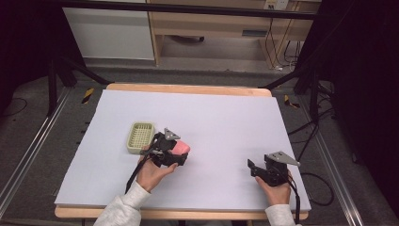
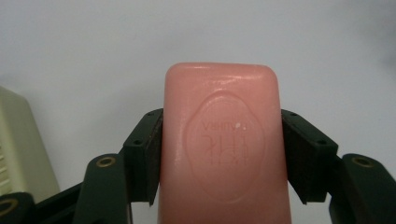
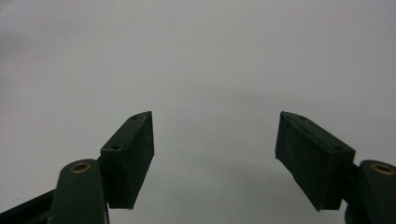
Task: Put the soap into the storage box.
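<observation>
A pink bar of soap (image 2: pixel 223 144) with an oval stamp on its face sits between both pads of my left gripper (image 2: pixel 222 154), which is shut on it. From above, that soap (image 1: pixel 181 148) sticks out to the right of the left gripper (image 1: pixel 181 153), just right of a pale green slotted soap dish (image 1: pixel 140 137). A corner of the dish (image 2: pixel 18 149) lies at the left edge of the left gripper view. My right gripper (image 1: pixel 251 167) rests near the table's front right, its jaws (image 3: pixel 215 158) wide open over bare surface with nothing between them.
A pale lilac sheet (image 1: pixel 211 117) covers the wooden table. Black frame legs (image 1: pixel 70 70) stand at the far corners, and cables (image 1: pixel 310 141) run along the floor on the right. A cable trails from each gripper toward the front edge.
</observation>
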Action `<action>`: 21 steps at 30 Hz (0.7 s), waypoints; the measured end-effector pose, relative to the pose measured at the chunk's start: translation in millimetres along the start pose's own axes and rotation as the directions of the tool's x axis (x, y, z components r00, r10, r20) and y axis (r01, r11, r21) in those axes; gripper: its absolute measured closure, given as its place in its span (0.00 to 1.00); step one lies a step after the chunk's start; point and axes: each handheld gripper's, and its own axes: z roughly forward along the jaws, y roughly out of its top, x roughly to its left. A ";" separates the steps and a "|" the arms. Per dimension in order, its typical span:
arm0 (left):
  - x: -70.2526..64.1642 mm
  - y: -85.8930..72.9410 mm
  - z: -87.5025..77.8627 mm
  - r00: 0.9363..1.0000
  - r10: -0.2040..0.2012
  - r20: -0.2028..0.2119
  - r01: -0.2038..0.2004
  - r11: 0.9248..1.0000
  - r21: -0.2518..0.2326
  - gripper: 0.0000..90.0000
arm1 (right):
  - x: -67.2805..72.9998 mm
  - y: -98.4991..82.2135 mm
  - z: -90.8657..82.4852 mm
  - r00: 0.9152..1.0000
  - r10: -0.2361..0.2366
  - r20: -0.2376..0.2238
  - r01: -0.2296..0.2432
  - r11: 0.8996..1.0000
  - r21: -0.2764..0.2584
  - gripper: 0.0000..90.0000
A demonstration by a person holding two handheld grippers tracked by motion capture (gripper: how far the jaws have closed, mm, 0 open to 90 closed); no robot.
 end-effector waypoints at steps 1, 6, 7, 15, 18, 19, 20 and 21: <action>1.4 -0.2 -1.1 1.000 -0.003 -0.002 0.003 1.000 -0.001 0.41 | -0.1 0.0 0.1 1.000 -0.001 0.000 0.001 1.000 -0.001 0.31; 9.4 -0.9 -7.2 1.000 -0.015 -0.012 0.015 1.000 -0.012 0.41 | -0.1 0.1 0.0 1.000 0.000 0.000 0.000 1.000 -0.001 0.31; 11.2 -1.0 -8.4 1.000 -0.017 -0.013 0.017 1.000 -0.013 0.41 | -0.1 0.1 0.1 1.000 -0.001 0.000 0.001 1.000 -0.001 0.31; 24.0 -2.3 -16.8 0.999 -0.039 -0.028 0.038 0.999 -0.026 0.41 | 0.1 0.0 0.2 1.000 0.000 0.002 0.000 1.000 0.001 0.31; 27.7 -2.8 -19.3 0.998 -0.045 -0.034 0.044 0.999 -0.031 0.41 | 0.5 0.1 0.2 1.000 0.001 0.003 -0.001 1.000 0.002 0.31; 29.2 -2.9 -20.3 0.999 -0.041 -0.034 0.040 0.999 -0.027 0.41 | 0.5 0.1 0.2 1.000 0.000 0.003 0.000 1.000 0.002 0.31; 30.1 -3.1 -20.9 0.998 -0.047 -0.035 0.045 0.998 -0.033 0.41 | 0.6 0.1 0.1 1.000 0.002 0.001 -0.002 1.000 0.003 0.31; 31.4 -3.2 -21.8 0.998 -0.046 -0.035 0.045 0.999 -0.031 0.41 | 0.5 0.0 0.2 1.000 0.000 0.004 0.000 1.000 0.003 0.31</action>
